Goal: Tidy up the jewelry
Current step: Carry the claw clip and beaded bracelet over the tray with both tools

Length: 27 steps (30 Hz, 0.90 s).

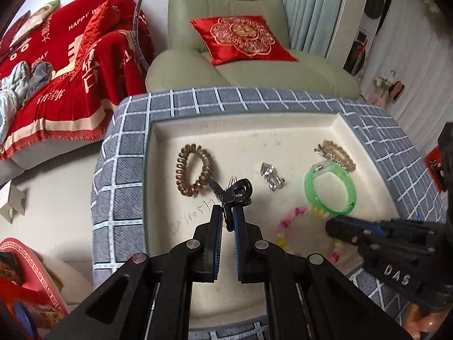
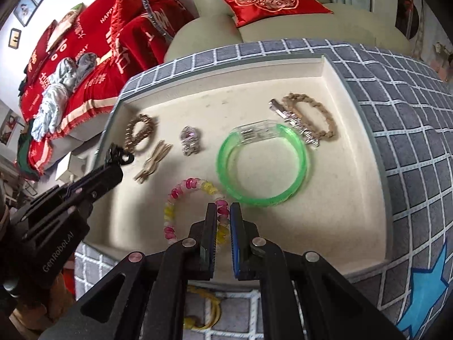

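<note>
My left gripper (image 1: 228, 212) has its jaws clamped on a black hair clip (image 1: 239, 191), which hangs above the cream tray (image 1: 254, 138). My right gripper (image 2: 223, 212) has its jaws pinched on the pink-and-yellow bead bracelet (image 2: 195, 187), at the near part of its loop, low over the tray floor.

Just past the bracelet lies the green bangle (image 2: 262, 167), flat, with a clear plastic piece across its far side. Beyond that, toward the tray's far right corner, a braided tan hair tie (image 2: 314, 119) lies with a silver clip (image 2: 294, 120) across it. Near the tray's middle sits a small silver crystal charm (image 2: 190, 140). To its left is a beige hairpin (image 2: 154, 160), and farther left a brown spiral hair tie (image 1: 194, 170) beside the clip I hold. The tray rests on a grey grid-patterned cloth (image 2: 396, 99). Behind it stand a green armchair (image 1: 226, 14) with a red cushion (image 1: 243, 38).
</note>
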{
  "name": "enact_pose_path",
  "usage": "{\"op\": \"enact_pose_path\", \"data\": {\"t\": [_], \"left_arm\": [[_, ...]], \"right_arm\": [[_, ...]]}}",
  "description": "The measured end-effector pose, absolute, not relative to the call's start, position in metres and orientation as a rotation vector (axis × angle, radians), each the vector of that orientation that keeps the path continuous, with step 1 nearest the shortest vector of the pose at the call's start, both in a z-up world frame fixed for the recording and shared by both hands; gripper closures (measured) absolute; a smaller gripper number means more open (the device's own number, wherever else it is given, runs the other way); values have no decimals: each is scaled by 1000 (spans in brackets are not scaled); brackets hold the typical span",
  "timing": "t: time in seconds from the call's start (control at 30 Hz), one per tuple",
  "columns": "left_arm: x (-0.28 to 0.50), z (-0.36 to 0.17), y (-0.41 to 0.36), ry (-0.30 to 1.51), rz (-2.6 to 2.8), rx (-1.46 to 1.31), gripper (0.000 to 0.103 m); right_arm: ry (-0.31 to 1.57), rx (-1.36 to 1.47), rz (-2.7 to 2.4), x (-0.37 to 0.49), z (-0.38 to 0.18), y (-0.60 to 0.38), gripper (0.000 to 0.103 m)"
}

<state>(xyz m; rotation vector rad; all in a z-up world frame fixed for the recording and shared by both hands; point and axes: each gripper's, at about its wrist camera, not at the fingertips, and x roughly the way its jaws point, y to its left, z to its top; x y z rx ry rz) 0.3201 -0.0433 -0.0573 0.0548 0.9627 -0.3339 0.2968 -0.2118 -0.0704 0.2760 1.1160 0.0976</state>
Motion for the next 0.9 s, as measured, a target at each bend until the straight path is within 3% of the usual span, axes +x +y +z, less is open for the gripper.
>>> {"op": "enact_pose_path", "data": {"t": [0.9], "left_arm": [[309,-78,-73,939,-284,233,78]], "right_arm": [[1081,220,4,300,-72,-238,92]]}}
